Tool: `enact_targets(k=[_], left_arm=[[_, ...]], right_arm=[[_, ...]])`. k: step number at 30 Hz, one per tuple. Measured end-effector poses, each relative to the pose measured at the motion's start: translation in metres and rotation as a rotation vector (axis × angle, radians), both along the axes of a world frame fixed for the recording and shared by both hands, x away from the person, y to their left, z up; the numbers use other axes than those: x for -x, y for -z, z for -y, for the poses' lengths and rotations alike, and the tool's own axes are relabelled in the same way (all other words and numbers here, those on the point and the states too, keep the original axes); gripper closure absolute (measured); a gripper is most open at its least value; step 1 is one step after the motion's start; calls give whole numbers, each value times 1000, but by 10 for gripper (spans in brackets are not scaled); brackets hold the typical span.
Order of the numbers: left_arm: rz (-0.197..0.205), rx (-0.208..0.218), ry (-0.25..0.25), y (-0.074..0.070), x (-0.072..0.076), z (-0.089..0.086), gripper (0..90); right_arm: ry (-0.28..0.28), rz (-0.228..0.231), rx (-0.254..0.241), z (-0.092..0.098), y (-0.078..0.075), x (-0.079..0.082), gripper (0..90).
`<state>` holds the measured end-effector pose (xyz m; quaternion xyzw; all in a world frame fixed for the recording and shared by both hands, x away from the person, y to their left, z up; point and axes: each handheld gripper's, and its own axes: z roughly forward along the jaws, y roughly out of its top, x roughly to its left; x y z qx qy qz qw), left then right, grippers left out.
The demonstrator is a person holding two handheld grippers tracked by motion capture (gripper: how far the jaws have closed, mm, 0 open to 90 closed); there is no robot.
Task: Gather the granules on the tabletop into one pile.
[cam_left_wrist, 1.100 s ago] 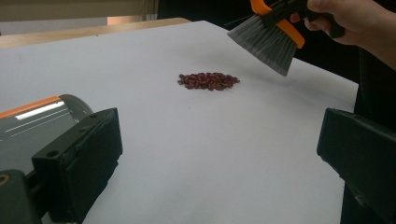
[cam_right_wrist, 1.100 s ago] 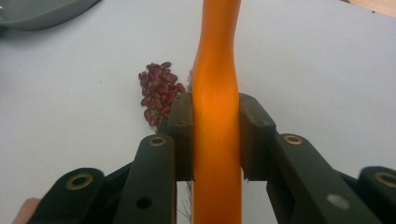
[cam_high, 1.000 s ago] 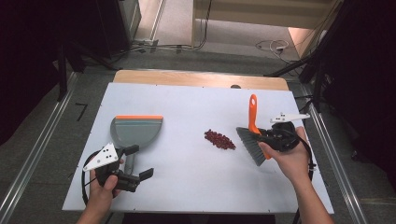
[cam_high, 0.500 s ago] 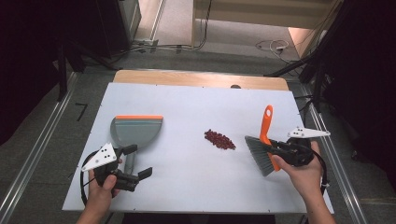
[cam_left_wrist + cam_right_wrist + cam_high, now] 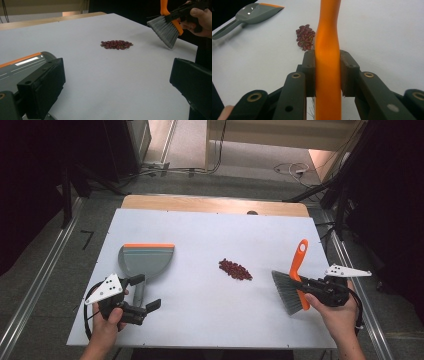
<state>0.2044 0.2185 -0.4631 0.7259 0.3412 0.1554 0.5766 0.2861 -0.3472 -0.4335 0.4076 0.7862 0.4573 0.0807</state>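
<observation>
A small pile of dark red beans (image 5: pixel 235 269) (image 5: pixel 116 44) (image 5: pixel 305 37) lies right of the middle of the white tabletop (image 5: pixel 200 230). At the right edge my right gripper (image 5: pixel 311 287) (image 5: pixel 328 72) is shut on the orange handle of a hand brush (image 5: pixel 299 260) (image 5: pixel 166 28); its grey bristles point down and left, right of the beans and apart from them. A grey dustpan (image 5: pixel 148 260) (image 5: pixel 255 12) with an orange lip lies flat at the left. My left gripper (image 5: pixel 145 292) (image 5: pixel 117 77) stands open at the pan's handle, one jaw on each side, without pressing it.
A wooden strip (image 5: pixel 215 204) borders the table's far edge. Metal rails (image 5: pixel 45 275) run along the floor on both sides. Cables (image 5: pixel 290 169) lie on the floor beyond the table. Bare white surface stretches between the dustpan and the beans.
My right gripper has carried the brush to the right and toward the near edge, away from the beans, and somewhat lower. The left gripper and the dustpan have stayed where they were.
</observation>
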Motion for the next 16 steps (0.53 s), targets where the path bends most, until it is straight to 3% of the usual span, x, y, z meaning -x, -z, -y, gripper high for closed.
enact_targets(k=[16], left_arm=[[10,-5,-12,1,0,-1,11]], right_arm=[[-5,1,-24,5,4,-3,687]])
